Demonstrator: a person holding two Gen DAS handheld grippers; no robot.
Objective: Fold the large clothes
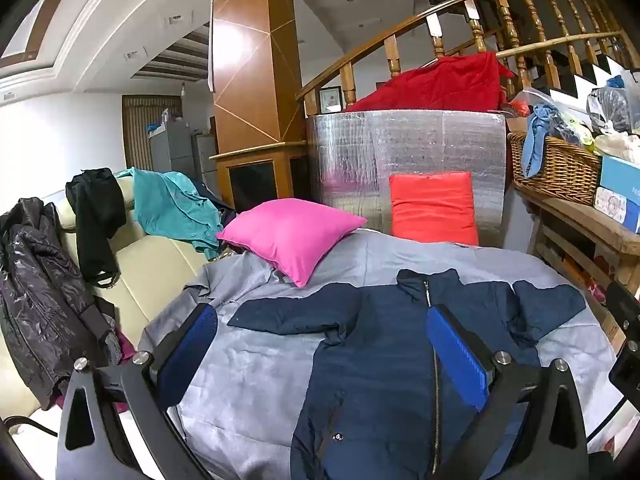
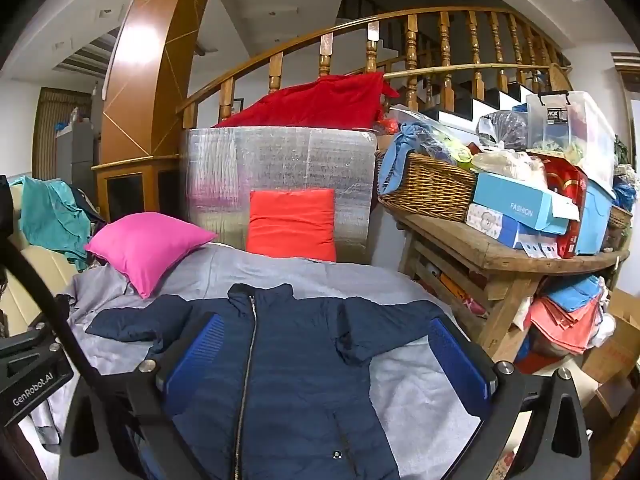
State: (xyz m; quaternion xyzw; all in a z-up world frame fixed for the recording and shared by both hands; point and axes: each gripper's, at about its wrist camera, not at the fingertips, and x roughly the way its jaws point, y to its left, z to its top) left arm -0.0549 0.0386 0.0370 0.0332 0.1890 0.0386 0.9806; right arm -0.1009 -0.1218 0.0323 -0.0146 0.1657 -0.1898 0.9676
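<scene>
A navy zip-up jacket (image 1: 380, 360) lies flat, front up, on a grey sheet (image 1: 248, 380), its sleeves spread to both sides. It also shows in the right wrist view (image 2: 280, 360). My left gripper (image 1: 320, 320) is open and empty, hovering above the jacket's left half. My right gripper (image 2: 324, 332) is open and empty above the jacket's chest; the grey sheet (image 2: 416, 396) shows beside it. Neither gripper touches the cloth.
A pink pillow (image 1: 292, 232) and an orange-red pillow (image 1: 432, 208) lie at the far end of the sheet. A cream sofa (image 1: 152, 268) with coats stands left. A wooden bench (image 2: 500, 256) with a wicker basket (image 2: 428, 188) and boxes stands right.
</scene>
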